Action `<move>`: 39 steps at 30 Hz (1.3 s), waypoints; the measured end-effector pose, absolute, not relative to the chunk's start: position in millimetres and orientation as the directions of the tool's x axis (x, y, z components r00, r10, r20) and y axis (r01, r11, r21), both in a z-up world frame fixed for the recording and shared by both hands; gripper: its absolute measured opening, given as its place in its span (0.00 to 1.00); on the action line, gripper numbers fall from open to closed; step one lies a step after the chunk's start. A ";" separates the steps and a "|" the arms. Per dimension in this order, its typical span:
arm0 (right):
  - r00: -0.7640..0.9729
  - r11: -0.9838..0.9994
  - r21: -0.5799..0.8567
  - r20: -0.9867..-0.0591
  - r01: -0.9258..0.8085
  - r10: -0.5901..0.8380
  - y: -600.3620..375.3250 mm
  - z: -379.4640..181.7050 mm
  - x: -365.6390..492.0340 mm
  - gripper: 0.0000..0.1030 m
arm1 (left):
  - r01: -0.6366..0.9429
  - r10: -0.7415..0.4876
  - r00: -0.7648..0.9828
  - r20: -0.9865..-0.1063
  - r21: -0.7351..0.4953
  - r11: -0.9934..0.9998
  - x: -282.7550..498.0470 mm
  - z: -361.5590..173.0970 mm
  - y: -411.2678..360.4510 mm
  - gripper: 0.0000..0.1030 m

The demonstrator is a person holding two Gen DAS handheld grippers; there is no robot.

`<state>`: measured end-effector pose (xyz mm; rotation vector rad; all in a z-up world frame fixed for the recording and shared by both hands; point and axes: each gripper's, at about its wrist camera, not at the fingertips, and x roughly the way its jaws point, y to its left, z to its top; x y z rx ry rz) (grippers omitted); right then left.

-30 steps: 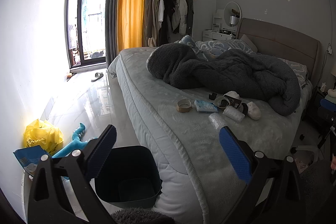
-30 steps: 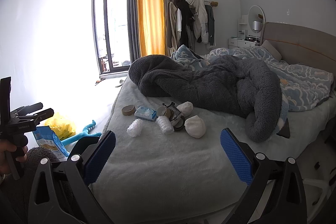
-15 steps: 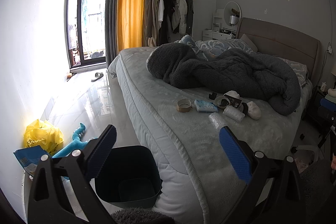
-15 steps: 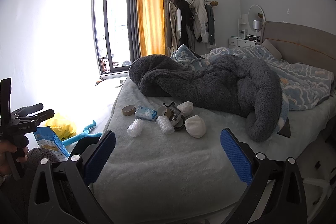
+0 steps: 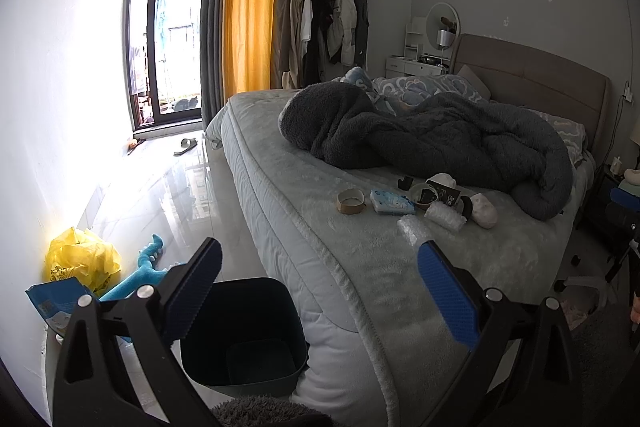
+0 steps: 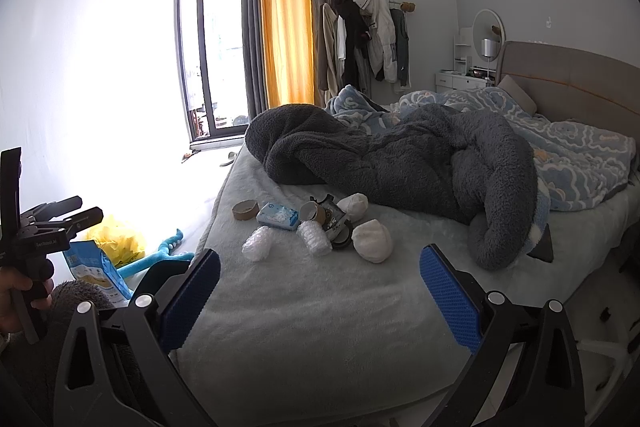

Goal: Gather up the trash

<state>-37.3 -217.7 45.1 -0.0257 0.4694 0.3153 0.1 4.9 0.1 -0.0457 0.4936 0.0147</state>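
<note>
Right tool [image 6: 320, 291]: jaws spread wide, holding nothing, poised over the near edge of the bed [image 6: 320, 327]. Left tool [image 5: 318, 287]: likewise wide and empty, held off the bed's left corner above the dark trash bin [image 5: 248, 339] on the floor.

Trash lies in a loose cluster on the bed, ahead of the right tool and slightly to its left, just in front of the rumpled grey blanket [image 6: 400, 163]. Nearest the tool are two bubble-wrap rolls [image 6: 258, 245], then a white crumpled wad [image 6: 374, 241]; farther back sit a tape core [image 6: 245, 209], a blue tissue pack [image 6: 278, 215], a paper cup on its side [image 6: 313, 211] and a dark wrapper [image 6: 334, 217]. The left-hand bubble-wrap roll has its long axis running near-left to far-right.

Judged relation: the cluster lies far and to the right of the left tool but almost directly ahead of the right tool, so the right hand appears the nearer one for a first pick, with the bin lying to the left, under the left tool.

Floor, left: yellow plastic bag [image 5: 82, 261], blue toy [image 5: 140, 273], blue packet [image 5: 60, 303].
</note>
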 end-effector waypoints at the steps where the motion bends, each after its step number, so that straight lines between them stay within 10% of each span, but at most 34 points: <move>1: 0.845 0.951 0.047 -0.448 -0.305 0.292 -217.5 45.7 -37.7 0.98 | -0.025 0.003 0.881 -0.474 -0.040 0.999 0.0 0.2 5.0 0.97; 39: 0.780 0.924 0.089 -0.510 -0.372 0.363 -202.8 36.9 -0.3 0.98 | -0.059 -0.001 0.860 -0.510 -0.101 0.993 23.8 4.7 24.0 0.97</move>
